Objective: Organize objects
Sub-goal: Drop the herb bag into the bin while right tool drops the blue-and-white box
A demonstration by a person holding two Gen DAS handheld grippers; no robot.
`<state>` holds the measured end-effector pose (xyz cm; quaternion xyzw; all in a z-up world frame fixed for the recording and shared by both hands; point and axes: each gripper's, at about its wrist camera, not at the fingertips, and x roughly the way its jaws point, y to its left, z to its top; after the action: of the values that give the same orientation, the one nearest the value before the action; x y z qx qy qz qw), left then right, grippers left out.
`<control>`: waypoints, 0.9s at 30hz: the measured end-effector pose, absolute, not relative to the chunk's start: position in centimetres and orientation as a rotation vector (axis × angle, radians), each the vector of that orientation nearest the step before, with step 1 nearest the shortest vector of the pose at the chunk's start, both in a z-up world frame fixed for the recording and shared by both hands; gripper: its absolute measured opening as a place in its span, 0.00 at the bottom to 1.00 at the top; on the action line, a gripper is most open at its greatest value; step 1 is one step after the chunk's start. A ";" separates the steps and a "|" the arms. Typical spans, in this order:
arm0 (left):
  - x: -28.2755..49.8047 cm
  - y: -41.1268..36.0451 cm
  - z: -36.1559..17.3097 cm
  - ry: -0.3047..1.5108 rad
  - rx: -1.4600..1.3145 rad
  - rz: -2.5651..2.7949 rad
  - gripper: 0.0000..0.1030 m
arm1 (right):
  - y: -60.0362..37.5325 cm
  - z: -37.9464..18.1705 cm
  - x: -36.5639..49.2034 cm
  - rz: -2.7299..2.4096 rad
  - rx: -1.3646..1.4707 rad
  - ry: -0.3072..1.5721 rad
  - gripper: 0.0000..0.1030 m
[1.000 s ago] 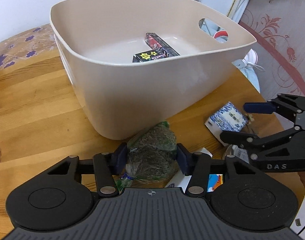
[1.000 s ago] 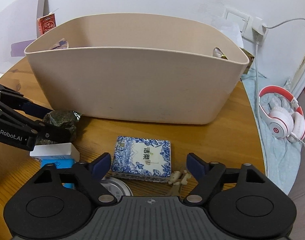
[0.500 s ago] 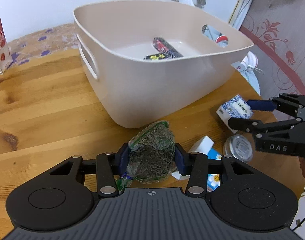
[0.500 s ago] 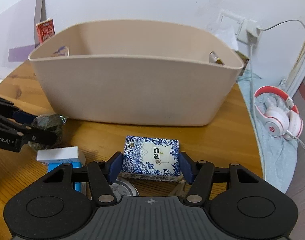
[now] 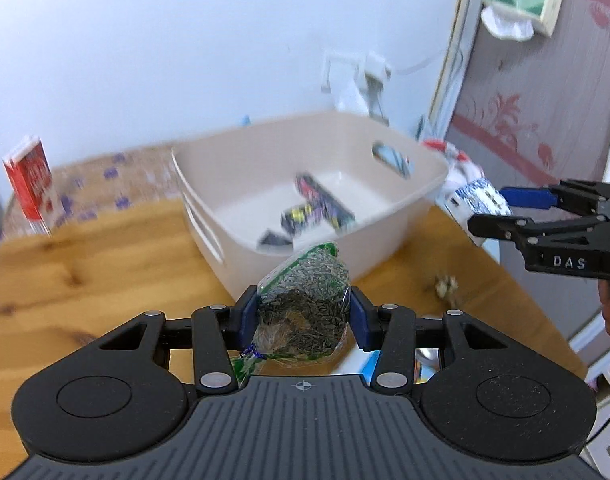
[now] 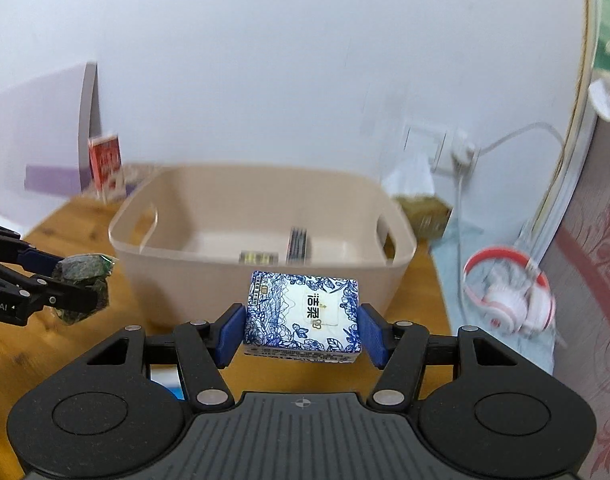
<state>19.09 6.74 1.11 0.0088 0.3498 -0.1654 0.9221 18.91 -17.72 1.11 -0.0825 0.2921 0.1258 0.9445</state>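
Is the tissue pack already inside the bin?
No, the tissue pack is clamped in the right gripper, short of the bin.

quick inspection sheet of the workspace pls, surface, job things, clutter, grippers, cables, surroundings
surface: wooden table, partly bare.
job's things: beige bin with a few dark packets inside; bag of seeds and blue-white tissue pack, both lifted in front of the bin.
clutter: red carton; small crumpled scrap.
grippers: left gripper shut on the bag; right gripper shut on the tissue pack.
cables: white cord from wall plug.
surroundings: white wall; red-white headphones.
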 end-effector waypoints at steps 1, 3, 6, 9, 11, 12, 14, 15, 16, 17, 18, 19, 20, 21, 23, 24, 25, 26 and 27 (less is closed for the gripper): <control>19.3 6.9 1.6 0.705 0.017 -0.335 0.46 | -17.7 1.7 18.9 0.257 -0.166 0.582 0.57; 19.9 6.8 2.8 0.680 0.016 -0.325 0.46 | -17.7 2.5 19.1 0.255 -0.167 0.558 0.57; 21.3 6.7 3.8 0.656 0.015 -0.308 0.46 | -17.5 3.6 19.8 0.257 -0.164 0.531 0.57; 23.2 6.1 4.2 0.656 0.024 -0.301 0.46 | -17.0 4.3 20.9 0.257 -0.170 0.515 0.57; 24.5 5.5 4.0 0.661 0.032 -0.291 0.46 | -16.6 4.5 21.8 0.261 -0.176 0.509 0.57; 25.3 5.1 3.7 0.668 0.034 -0.289 0.46 | -16.4 4.6 22.2 0.262 -0.180 0.507 0.57; 26.7 4.5 3.0 0.687 0.036 -0.289 0.46 | -15.9 4.6 23.2 0.266 -0.190 0.509 0.57; 27.5 4.2 2.5 0.700 0.039 -0.287 0.46 | -15.7 4.4 23.8 0.268 -0.190 0.513 0.57; 28.1 3.9 2.1 0.711 0.042 -0.286 0.46 | -15.4 4.3 24.3 0.269 -0.191 0.519 0.57; 28.8 3.6 1.6 0.722 0.046 -0.284 0.46 | -15.3 4.0 24.9 0.270 -0.192 0.526 0.57; 29.4 3.4 1.1 0.731 0.048 -0.281 0.46 | -15.1 3.7 25.6 0.268 -0.196 0.535 0.57; 29.9 3.3 0.7 0.742 0.046 -0.281 0.46 | -14.9 3.4 26.1 0.268 -0.200 0.545 0.57; 30.4 3.2 0.2 0.757 0.042 -0.280 0.46 | -14.7 3.0 26.7 0.268 -0.205 0.555 0.57; 30.9 3.0 -0.2 0.769 0.041 -0.279 0.46 | -14.5 2.6 27.4 0.268 -0.210 0.568 0.57; 31.5 2.7 -1.1 0.786 0.055 -0.278 0.46 | -14.2 1.8 28.3 0.270 -0.221 0.589 0.57; 31.8 2.5 -1.5 0.797 0.062 -0.277 0.46 | -14.0 1.4 28.7 0.272 -0.226 0.599 0.57; 32.1 2.5 -1.8 0.806 0.065 -0.276 0.46 | -13.9 0.9 29.0 0.275 -0.229 0.611 0.57; 32.4 2.4 -2.1 0.817 0.068 -0.275 0.46 | -13.8 0.5 29.4 0.277 -0.230 0.623 0.57; 32.5 2.3 -2.3 0.808 0.087 -0.261 0.46 | -13.7 0.1 29.7 0.278 -0.232 0.633 0.57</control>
<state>32.49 2.25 -2.32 0.0420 0.3916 -0.1267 0.9104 29.70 -13.73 0.07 -0.1133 0.3097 0.1359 0.9342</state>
